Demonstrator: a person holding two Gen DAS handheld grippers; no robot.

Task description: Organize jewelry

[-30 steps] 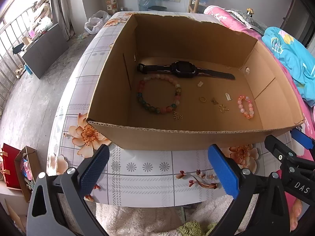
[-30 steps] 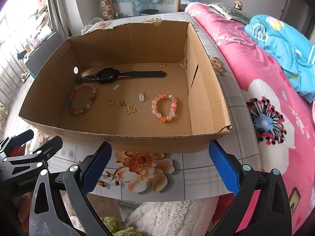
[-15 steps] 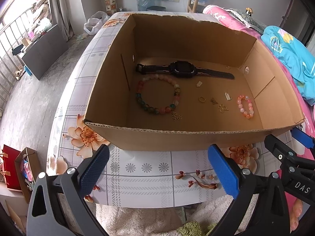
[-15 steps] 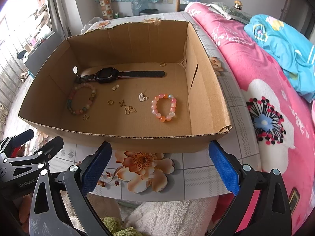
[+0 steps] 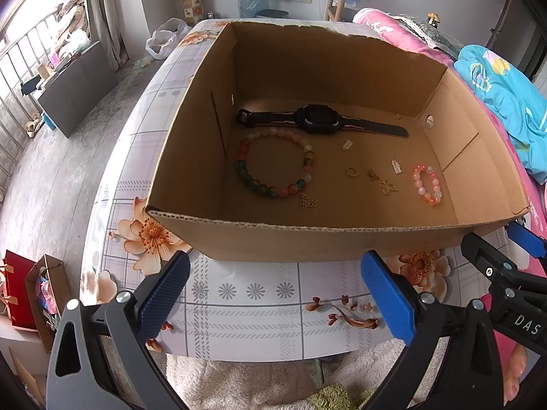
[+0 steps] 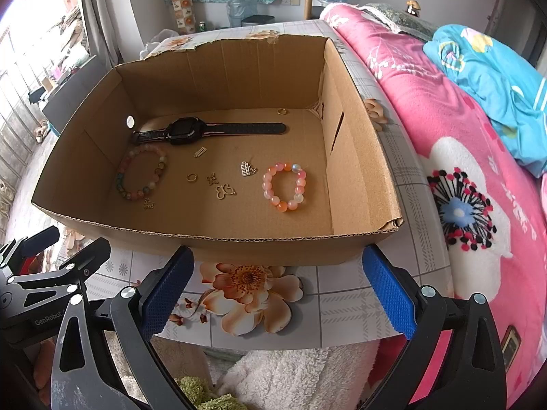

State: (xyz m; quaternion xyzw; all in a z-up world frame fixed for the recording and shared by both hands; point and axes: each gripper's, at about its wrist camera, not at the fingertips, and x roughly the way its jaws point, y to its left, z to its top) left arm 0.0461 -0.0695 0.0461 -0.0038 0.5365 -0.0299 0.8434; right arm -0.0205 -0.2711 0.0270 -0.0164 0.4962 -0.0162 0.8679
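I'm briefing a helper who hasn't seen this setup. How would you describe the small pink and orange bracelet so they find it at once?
Look inside the open cardboard box on the flowered table. On its floor, nearest the wall on the pink bed's side, lies the small bracelet. Unlike the larger multicoloured bead bracelet at the opposite end, it is a tighter ring of pink and orange beads, lying apart from the tiny gold charms.

Very little has been changed. In the left wrist view, the cardboard box (image 5: 328, 242) is now seen a bit lower and a bit bigger than a second ago, so the left gripper (image 5: 275, 294) has been moved a little closer to the box. In the right wrist view, no change can be seen beside the box (image 6: 218, 249).
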